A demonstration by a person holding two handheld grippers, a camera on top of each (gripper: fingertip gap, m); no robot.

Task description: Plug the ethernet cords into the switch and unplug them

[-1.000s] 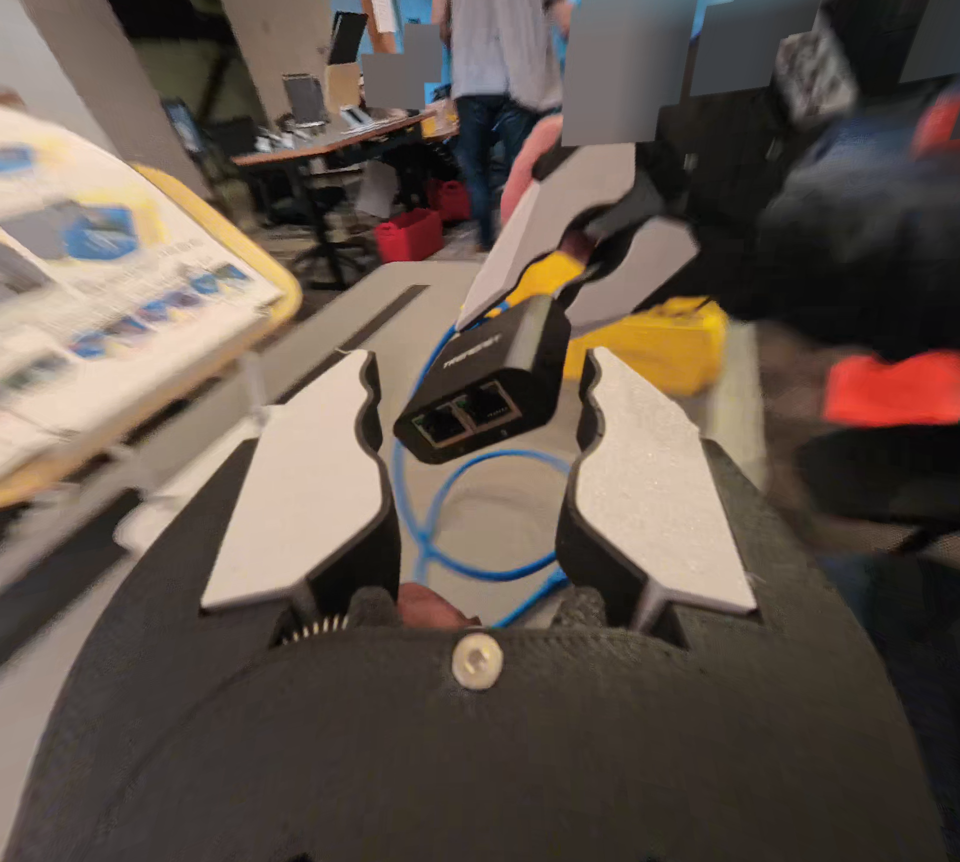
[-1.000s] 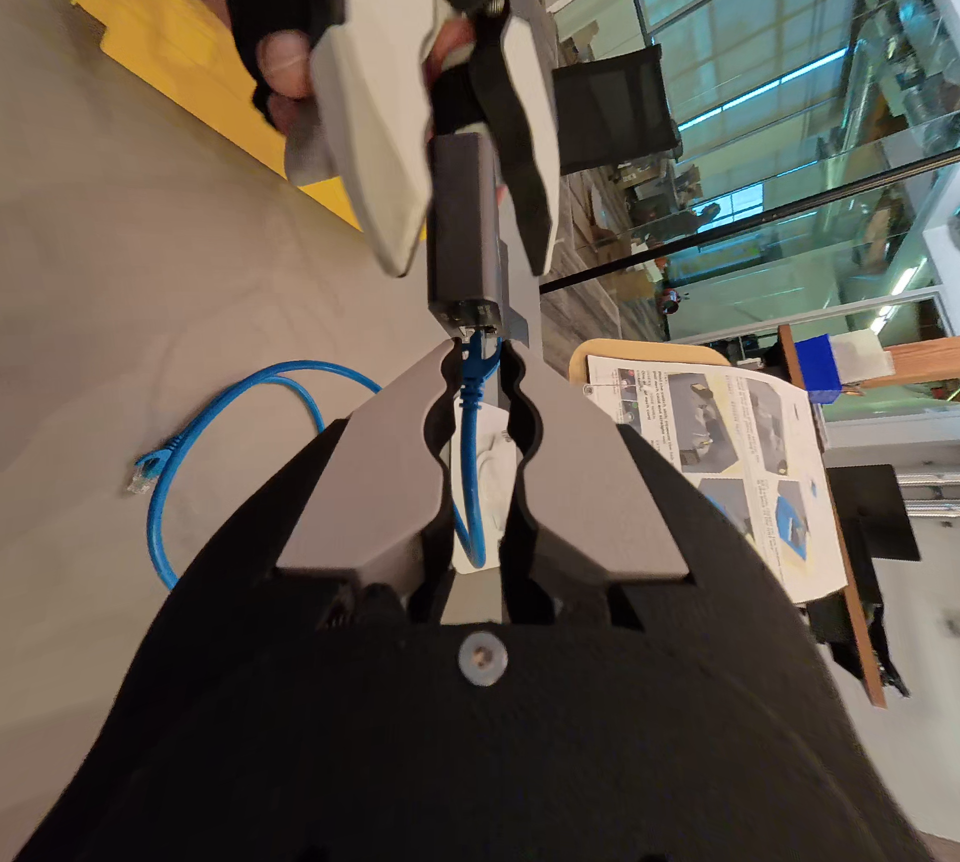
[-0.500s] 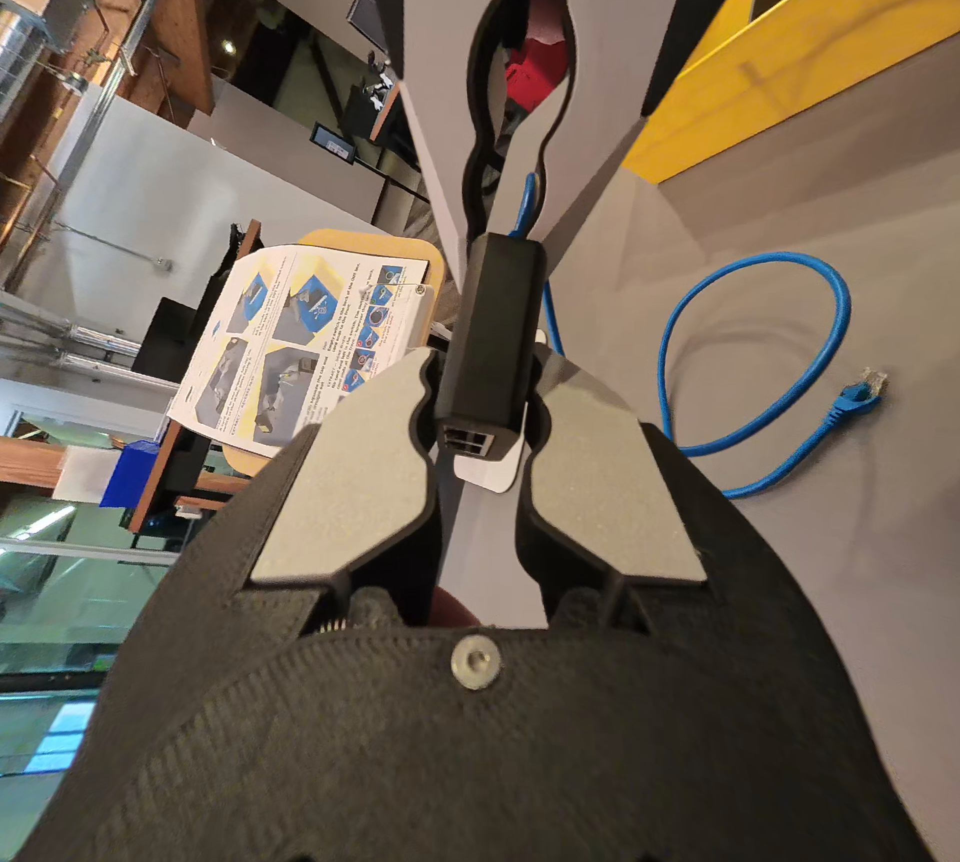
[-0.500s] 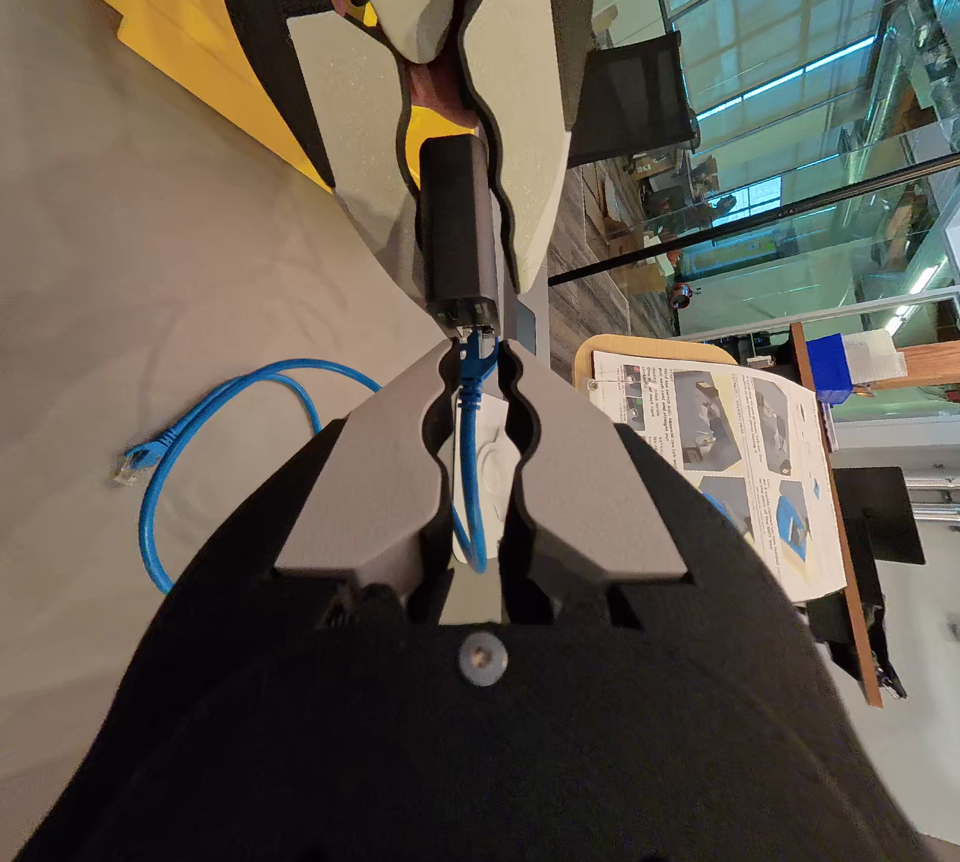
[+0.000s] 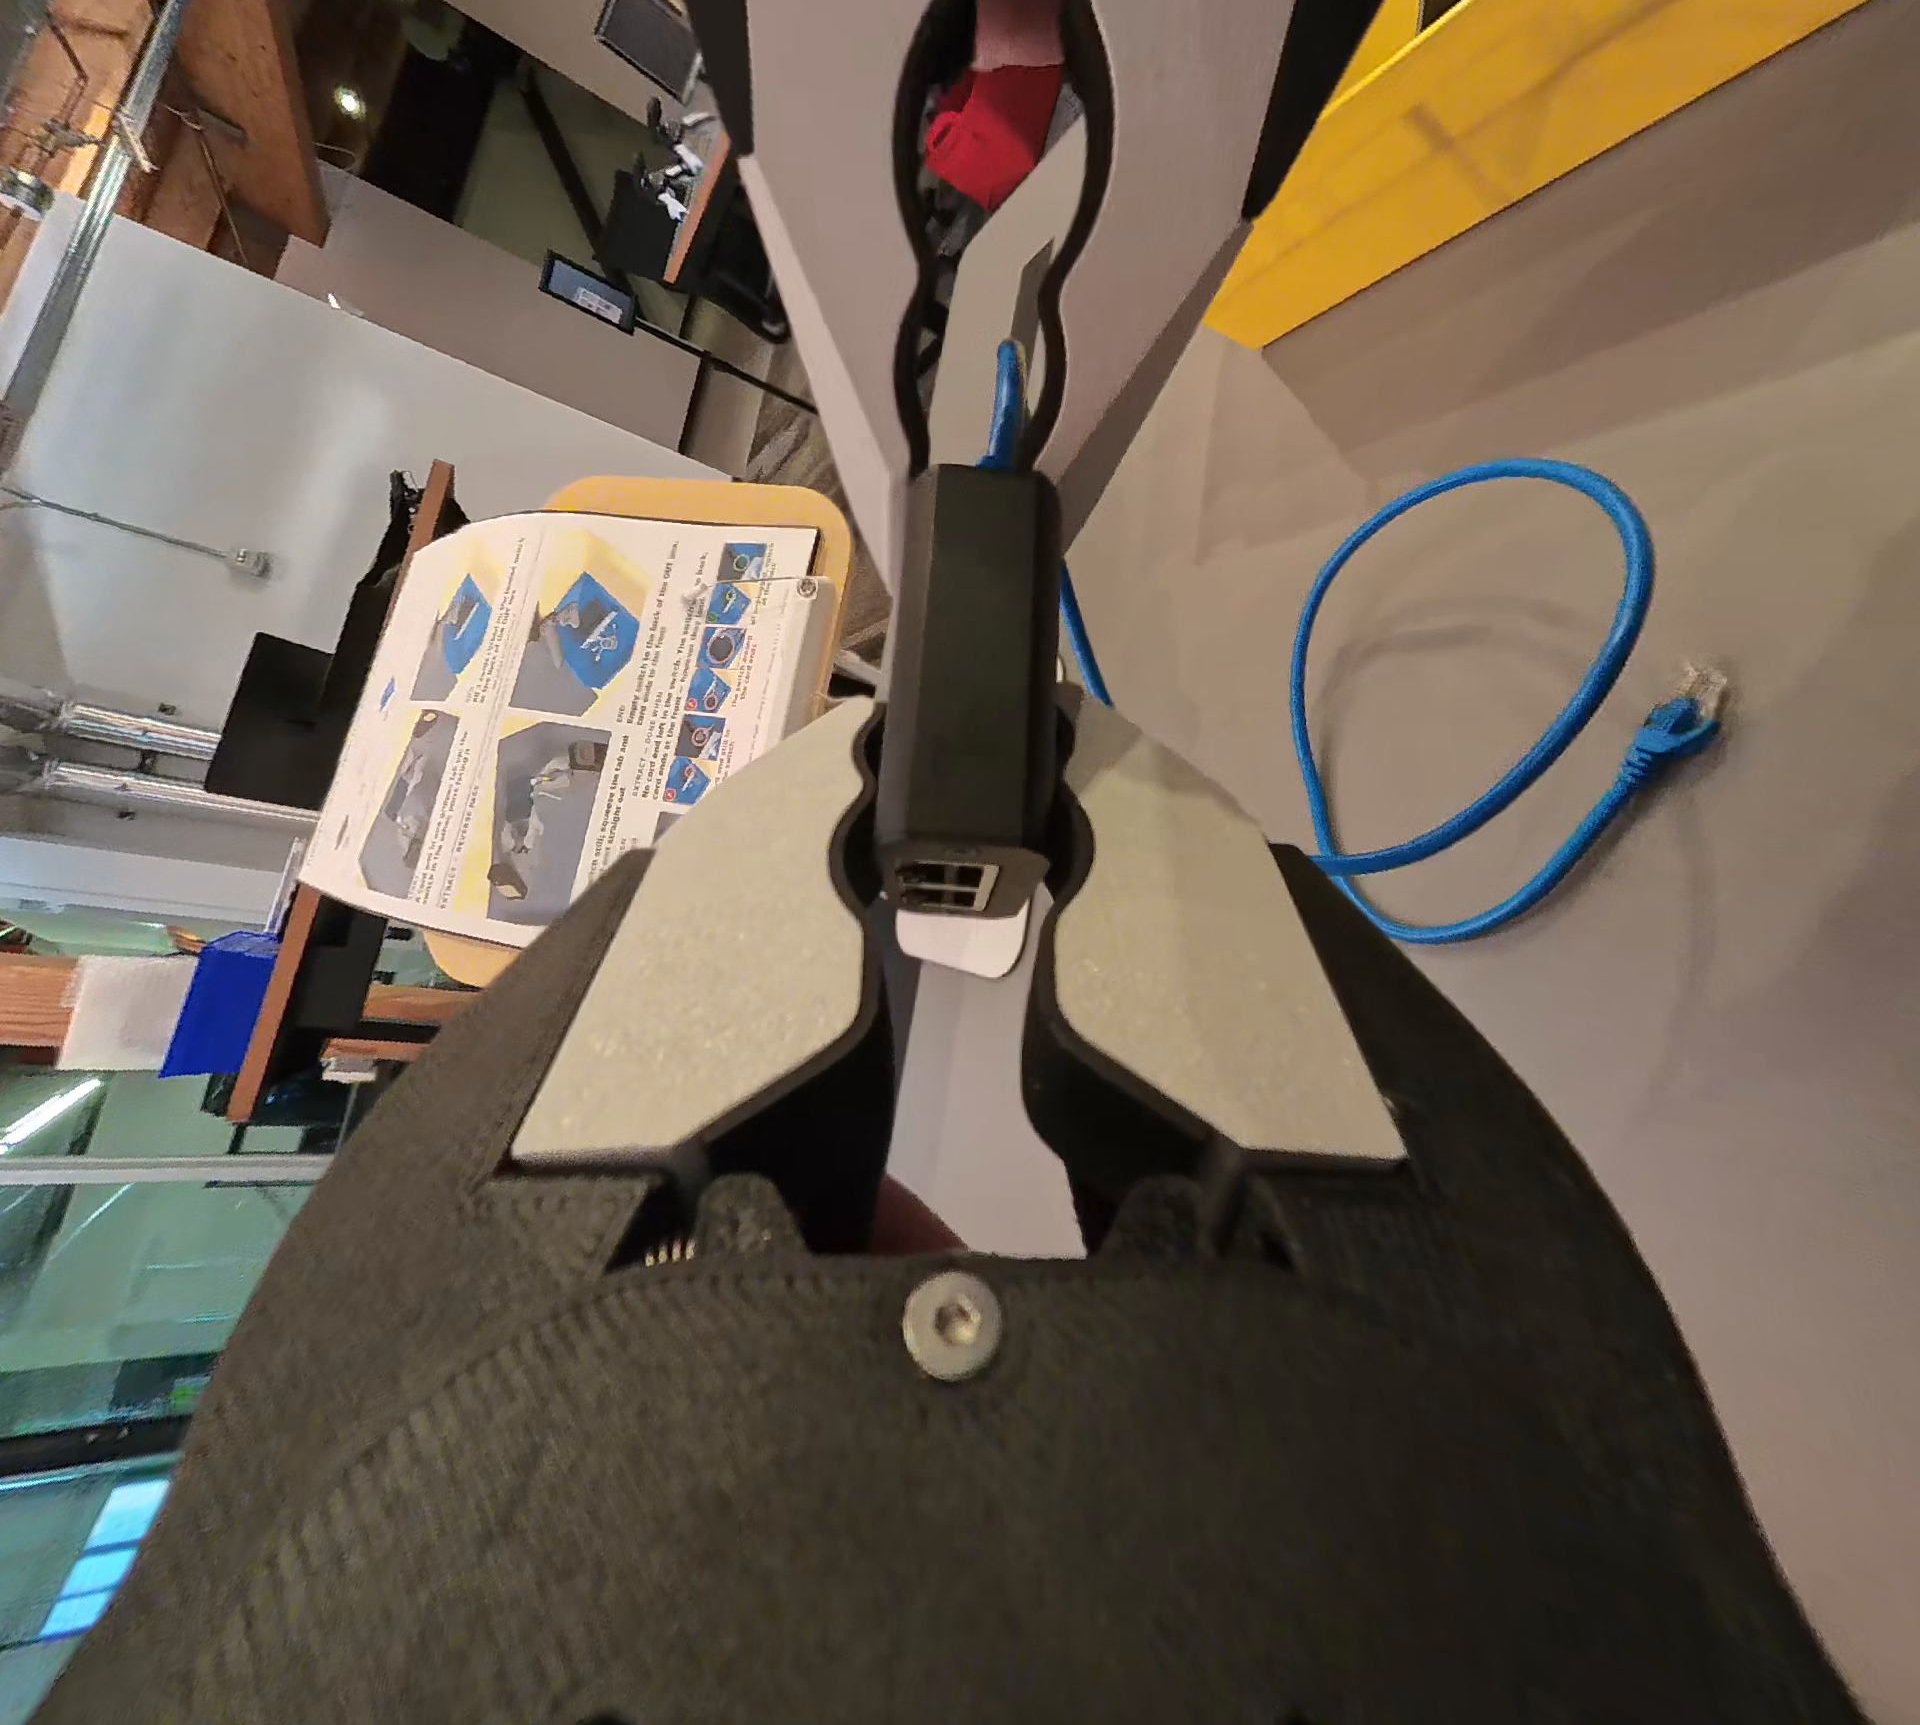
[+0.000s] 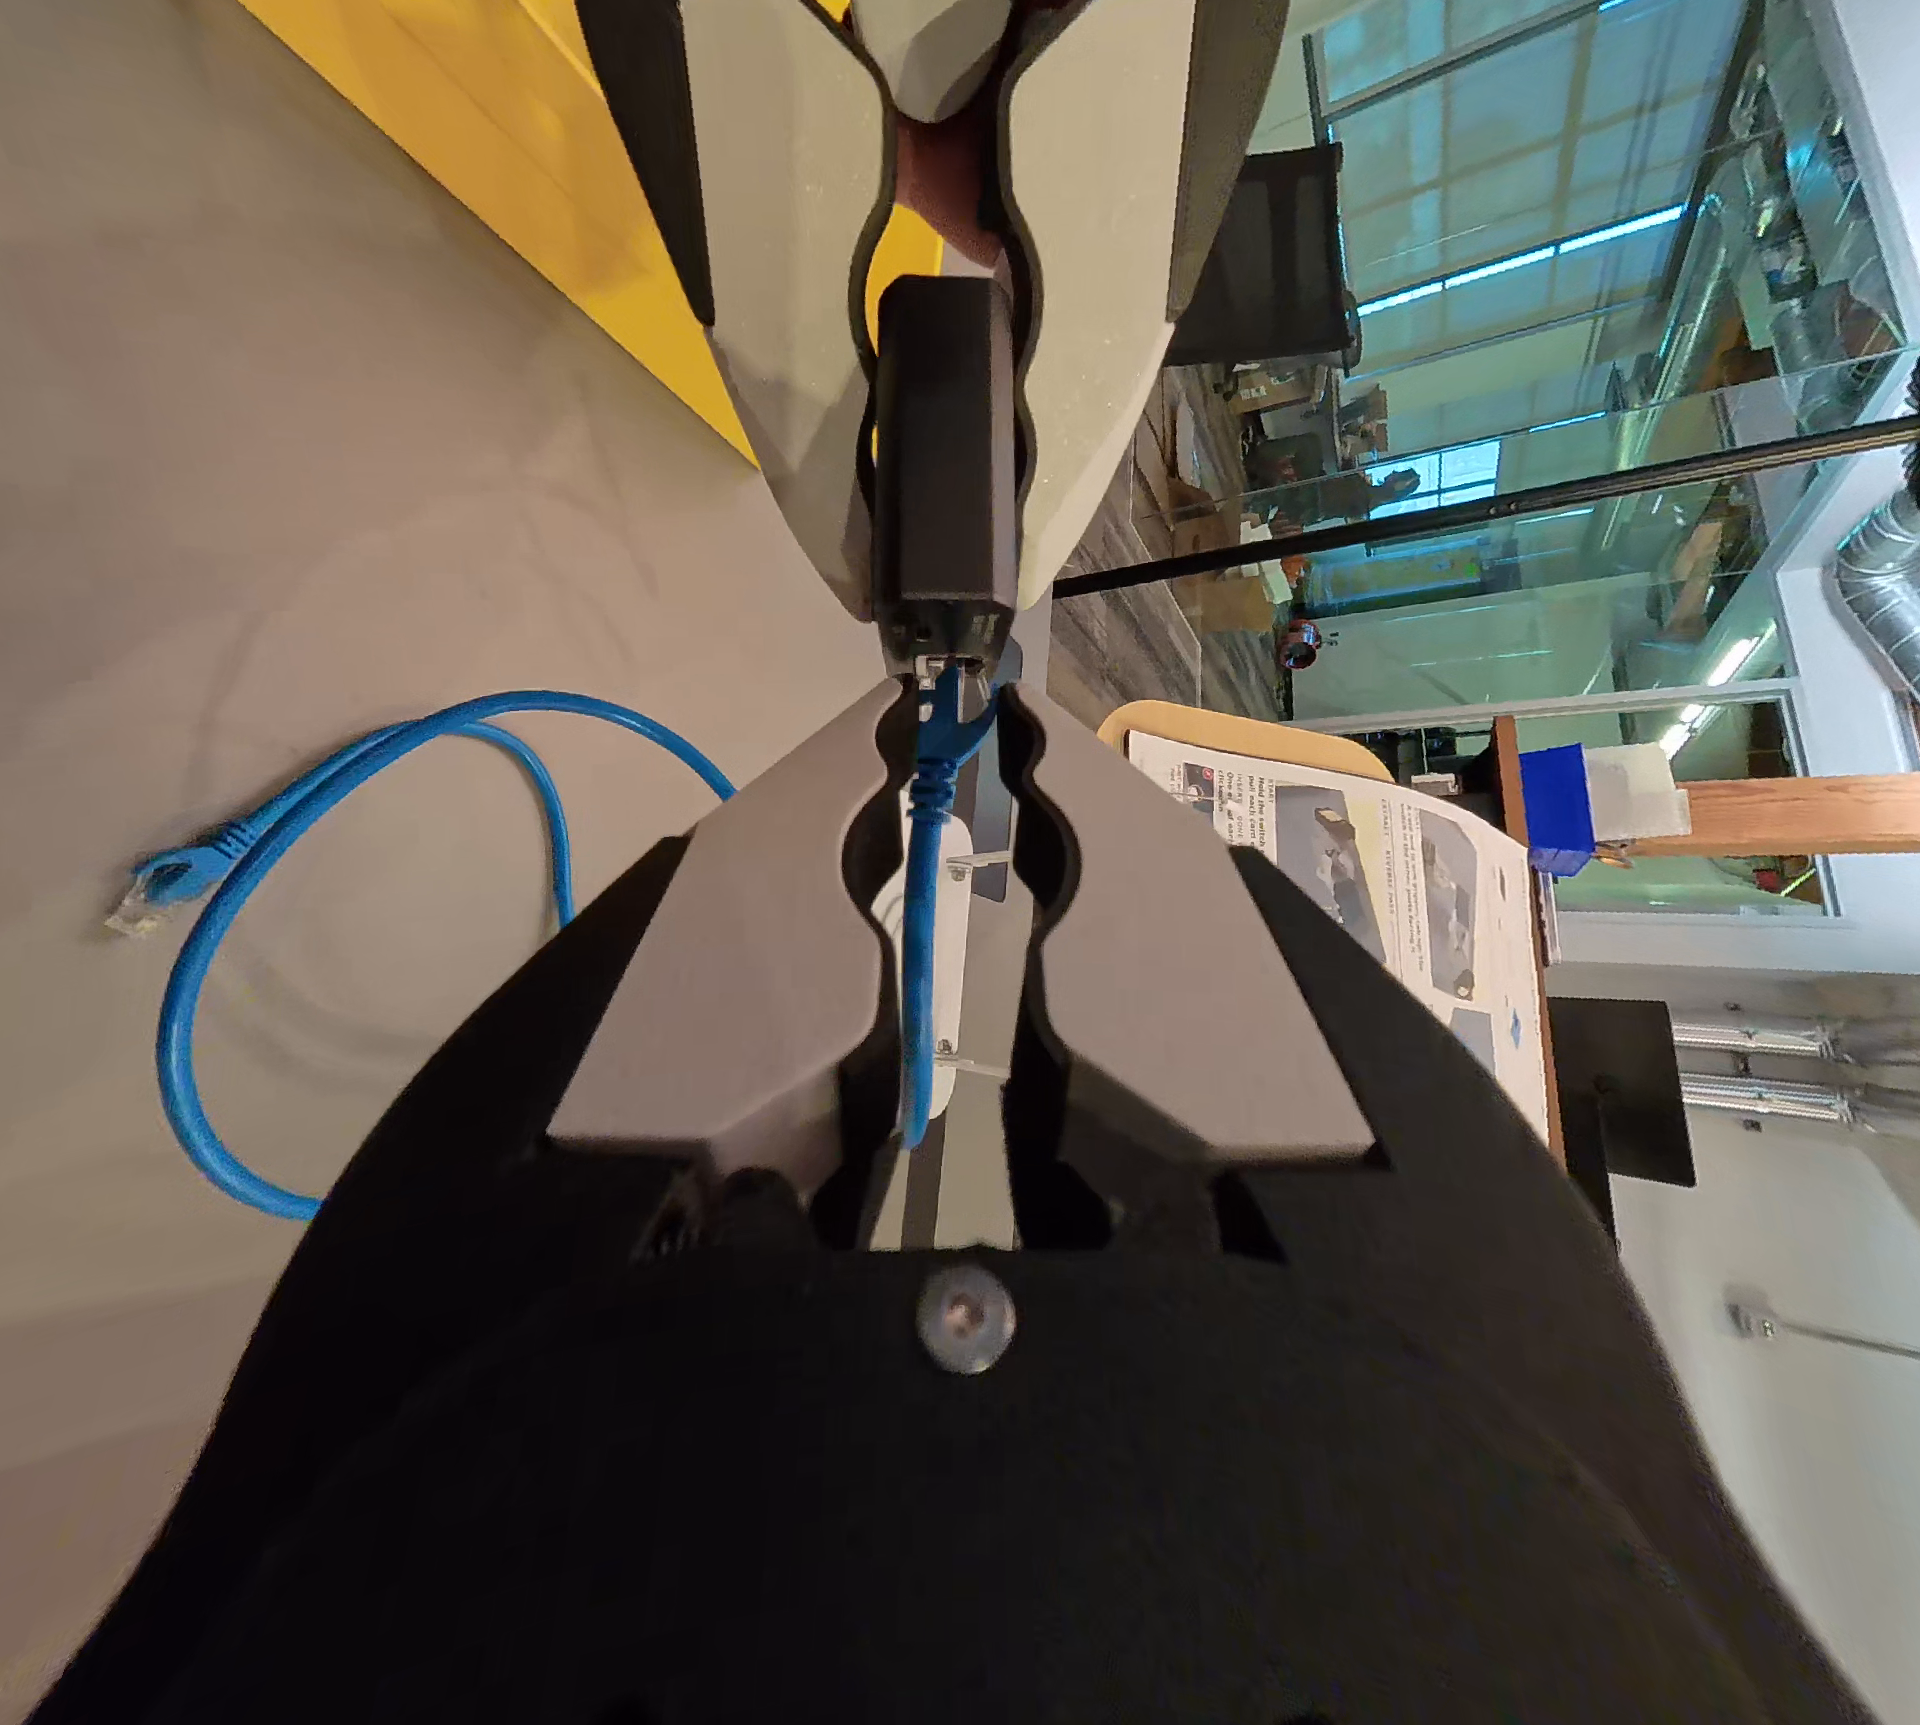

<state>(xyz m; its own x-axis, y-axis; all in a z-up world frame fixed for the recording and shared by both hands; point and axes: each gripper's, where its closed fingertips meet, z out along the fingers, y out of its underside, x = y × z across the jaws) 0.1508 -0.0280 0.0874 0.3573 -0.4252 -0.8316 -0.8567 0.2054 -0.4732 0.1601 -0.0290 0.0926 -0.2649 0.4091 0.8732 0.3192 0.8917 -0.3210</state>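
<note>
My left gripper (image 5: 966,719) is shut on the small black switch (image 5: 971,636), which lies along its fingers with two empty ports facing the camera. My right gripper (image 6: 948,699) faces it and is shut on the plug of the blue ethernet cord (image 6: 935,740), which sits in the port at the switch's (image 6: 940,449) far end. In the left wrist view the right gripper (image 5: 982,428) shows at the top. In the right wrist view the left gripper (image 6: 940,532) shows at the top. The rest of the cord (image 5: 1455,929) loops on the grey table and ends in a free plug (image 5: 1683,709).
A yellow block (image 5: 1558,65) lies on the grey table (image 5: 1662,1260) behind the grippers. An instruction sheet (image 5: 582,688) lies on a round wooden table beyond the table edge. The cord's loop (image 6: 171,1031) and free plug (image 6: 156,886) lie beside the grippers. My left and right fingertips are right by each other.
The left gripper was open in front of the switch a second ago. It has closed on it, and the switch now sits deeper between its fingers. The right gripper still holds the plug.
</note>
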